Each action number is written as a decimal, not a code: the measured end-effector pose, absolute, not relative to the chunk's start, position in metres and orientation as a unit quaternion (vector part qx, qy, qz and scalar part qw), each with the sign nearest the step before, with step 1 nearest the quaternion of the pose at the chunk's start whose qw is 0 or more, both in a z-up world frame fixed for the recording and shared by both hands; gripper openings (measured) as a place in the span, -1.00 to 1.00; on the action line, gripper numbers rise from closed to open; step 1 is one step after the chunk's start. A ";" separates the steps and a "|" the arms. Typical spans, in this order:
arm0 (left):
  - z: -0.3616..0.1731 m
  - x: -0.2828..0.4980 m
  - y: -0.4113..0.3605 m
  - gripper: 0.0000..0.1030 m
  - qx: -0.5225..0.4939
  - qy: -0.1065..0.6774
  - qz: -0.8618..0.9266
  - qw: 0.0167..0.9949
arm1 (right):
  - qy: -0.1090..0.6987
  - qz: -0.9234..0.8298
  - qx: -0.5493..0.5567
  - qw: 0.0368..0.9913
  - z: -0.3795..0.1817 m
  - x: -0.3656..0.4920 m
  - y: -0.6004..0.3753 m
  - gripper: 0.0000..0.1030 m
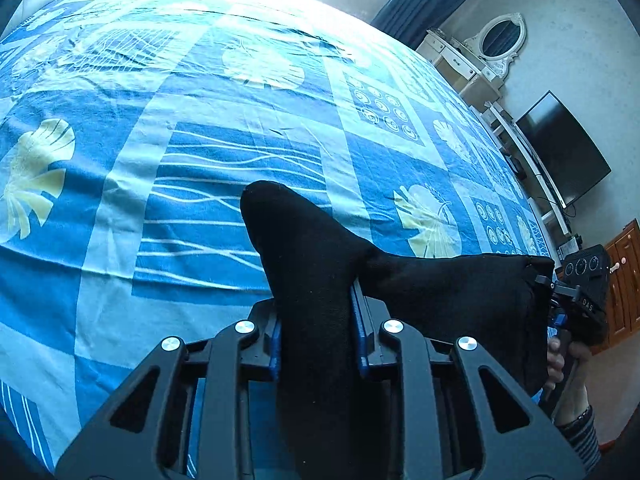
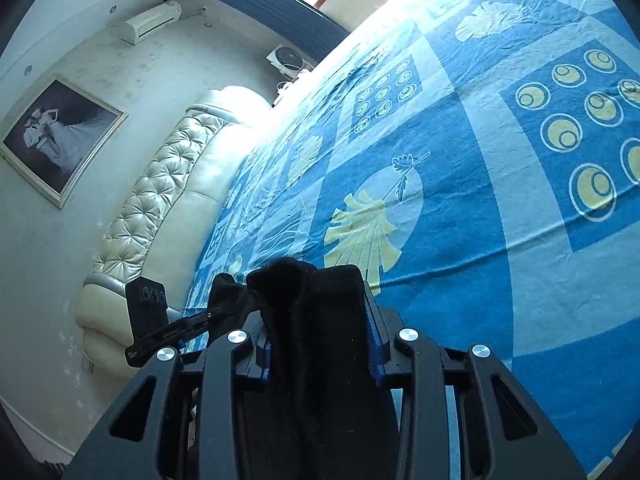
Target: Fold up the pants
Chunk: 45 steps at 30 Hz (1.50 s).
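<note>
The black pants [image 1: 288, 232] hang lifted above the blue patterned bed sheet [image 1: 200, 140]. My left gripper [image 1: 316, 304] is shut on a bunched part of them, the cloth pressed between its blue pads and rising past the tips. From there the fabric stretches right to my right gripper [image 1: 540, 284], held by a hand [image 1: 560, 360]. In the right wrist view the pants [image 2: 280, 276] fill the space between the pads of my right gripper [image 2: 318, 320], which is shut on a thick fold. My left gripper [image 2: 212, 314] shows at the left, gripping the same cloth.
The bed sheet [image 2: 480, 200] covers a wide bed. A cream tufted headboard [image 2: 160, 200] runs along one side under a framed picture [image 2: 60, 140]. A white dresser with an oval mirror [image 1: 480, 60] and a dark TV [image 1: 560, 148] stand past the foot.
</note>
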<state>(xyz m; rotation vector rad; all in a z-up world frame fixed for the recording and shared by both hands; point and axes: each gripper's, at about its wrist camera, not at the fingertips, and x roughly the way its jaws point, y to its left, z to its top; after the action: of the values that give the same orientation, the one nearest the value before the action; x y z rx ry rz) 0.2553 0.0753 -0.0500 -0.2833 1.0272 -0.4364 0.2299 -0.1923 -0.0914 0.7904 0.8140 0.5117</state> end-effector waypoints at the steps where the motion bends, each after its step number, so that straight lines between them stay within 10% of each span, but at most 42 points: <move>1: -0.050 0.263 0.075 -0.50 -0.129 0.485 -0.202 0.841 | 0.380 0.241 0.372 0.812 -0.092 0.238 -0.191 -0.32; 45: -0.078 0.268 0.070 -0.19 -0.075 0.446 -0.180 0.874 | 0.381 0.228 0.435 0.783 -0.153 0.251 -0.210 -0.33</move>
<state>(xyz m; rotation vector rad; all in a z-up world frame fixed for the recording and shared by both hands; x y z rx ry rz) 0.2678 0.0702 -0.0782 -0.1558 0.9314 -0.3757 0.2507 -0.2099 -0.1528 0.9395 0.8220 0.4926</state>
